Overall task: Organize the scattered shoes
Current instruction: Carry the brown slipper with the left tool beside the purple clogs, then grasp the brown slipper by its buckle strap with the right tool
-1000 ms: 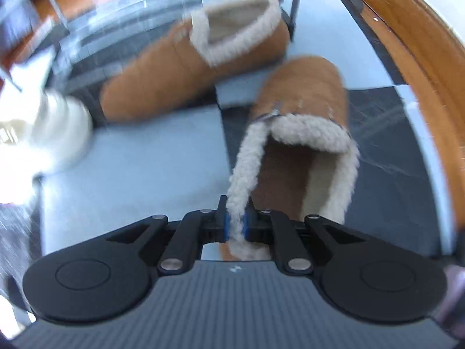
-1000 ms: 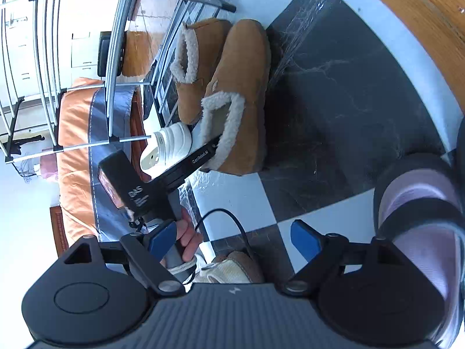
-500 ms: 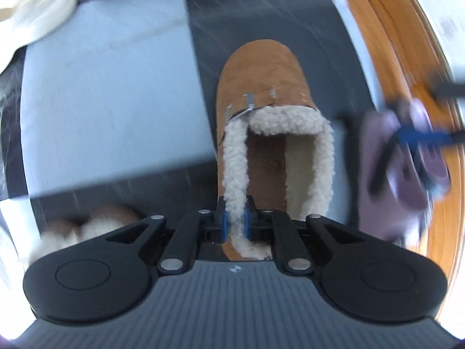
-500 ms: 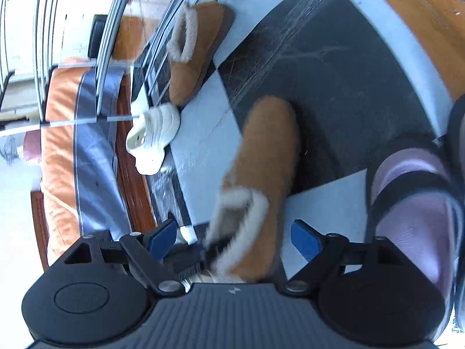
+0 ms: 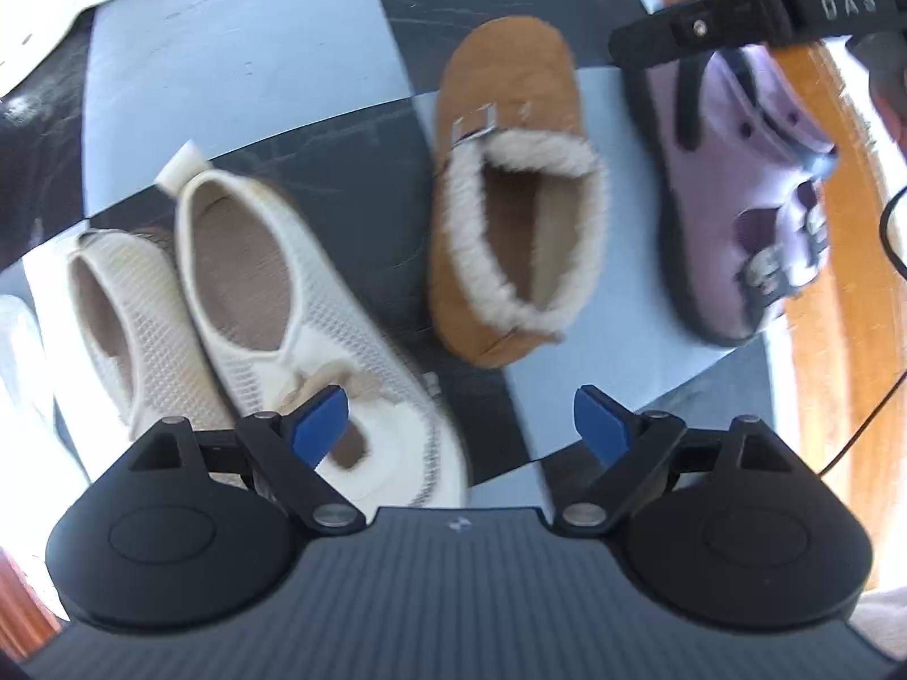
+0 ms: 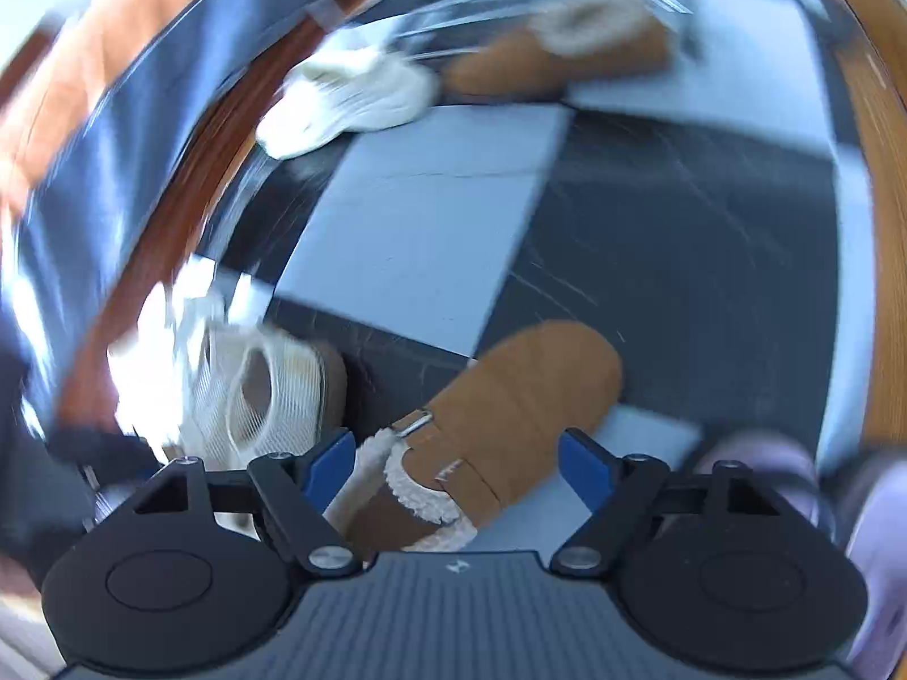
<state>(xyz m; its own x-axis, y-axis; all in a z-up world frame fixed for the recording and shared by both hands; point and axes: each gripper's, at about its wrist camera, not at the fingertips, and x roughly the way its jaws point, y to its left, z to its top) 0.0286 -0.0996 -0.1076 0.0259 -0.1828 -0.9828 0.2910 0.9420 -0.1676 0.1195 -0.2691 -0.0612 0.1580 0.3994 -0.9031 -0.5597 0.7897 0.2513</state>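
Slipper lying free on the checkered floor.
Left gripper and right gripper both spread their fingers wide, empty; slipper sits between mesh shoes and lilac clog.

Left wrist view, floor stock:
- Tan slipper, centre, flanked by two bare floor lanes.
- Pair of cream mesh shoes, lower left, touching each other, closing off that side.
- Lilac clog, right, against the wooden edge.
- Black device bar, upper right, overhanging the clog.
- Bare checkered tiles, upper centre-left.

Right wrist view, blurred: bare tiles mid-frame; second tan slipper and white shoe along the top.
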